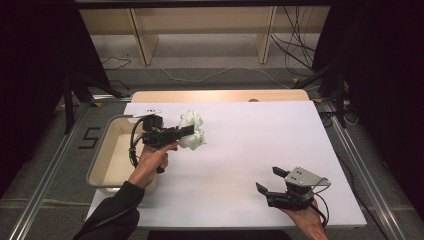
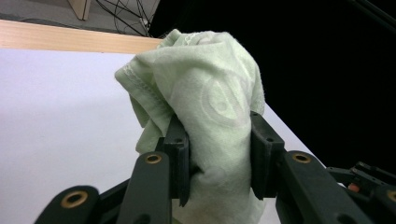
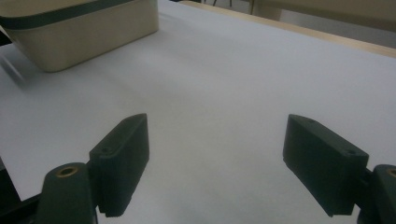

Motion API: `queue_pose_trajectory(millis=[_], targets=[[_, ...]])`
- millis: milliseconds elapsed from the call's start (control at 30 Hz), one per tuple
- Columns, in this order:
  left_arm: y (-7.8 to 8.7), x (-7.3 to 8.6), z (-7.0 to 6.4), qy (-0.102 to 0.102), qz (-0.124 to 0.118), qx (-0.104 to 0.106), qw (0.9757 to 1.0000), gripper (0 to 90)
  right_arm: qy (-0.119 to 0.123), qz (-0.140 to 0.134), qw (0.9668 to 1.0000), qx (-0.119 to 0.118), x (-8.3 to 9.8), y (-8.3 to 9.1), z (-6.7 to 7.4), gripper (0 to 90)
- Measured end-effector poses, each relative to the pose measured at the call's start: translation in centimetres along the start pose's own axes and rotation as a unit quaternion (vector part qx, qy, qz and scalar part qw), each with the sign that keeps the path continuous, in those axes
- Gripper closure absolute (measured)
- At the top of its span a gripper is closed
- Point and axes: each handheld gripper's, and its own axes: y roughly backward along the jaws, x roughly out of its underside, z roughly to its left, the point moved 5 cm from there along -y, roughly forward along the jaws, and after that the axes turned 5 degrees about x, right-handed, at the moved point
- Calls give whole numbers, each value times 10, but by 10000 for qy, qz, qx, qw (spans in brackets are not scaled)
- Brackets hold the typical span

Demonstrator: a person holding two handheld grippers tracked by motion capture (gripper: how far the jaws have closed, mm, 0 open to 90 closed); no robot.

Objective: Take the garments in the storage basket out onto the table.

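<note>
Cloth (image 1: 192,129): bunched, pale green, centre-left of high view, lower end hidden behind jaws.
Left gripper (image 1: 189,131): clamped on cloth, beside tub (image 1: 107,145).
Right gripper (image 1: 272,180): jaws wide, lower right, over bare table (image 1: 260,135).

A pale green cloth (image 2: 205,107) is showing soft, matt knit fabric with a stitched hem and a faint printed ring. The left gripper (image 2: 217,158) is showing matt black plastic jaws with brass-coloured rivets. The table (image 1: 250,150) is looking smooth, matt white, edged in pale wood. The bin (image 1: 107,150) is looking like smooth cream plastic.
</note>
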Motion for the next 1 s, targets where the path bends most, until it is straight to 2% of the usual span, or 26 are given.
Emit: queue_pose_trajectory(millis=[300, 433, 767, 833, 933, 1000], targets=[[-17, 2, -6, -78, 151, 61, 9998, 655, -10, -19, 10000, -17, 0, -1, 1, 234], [-26, 5, -7, -47, 222, 80, 9997, 655, -9, 17, 10000, -2, 0, 0, 1, 234], [-53, 21, -17, -106, 579, 160, 9981, 653, 11, -18, 10000, -25, 0, 0, 1, 234], [-57, 25, -17, -126, 658, 132, 9977, 652, 11, -17, 10000, -22, 0, 0, 1, 234], [-62, 31, -18, -38, 712, 131, 9974, 652, 20, -8, 10000, -22, 0, 0, 1, 234], [-65, 33, -19, -79, 750, 113, 9971, 651, 16, -18, 10000, -27, 0, 0, 1, 234]])
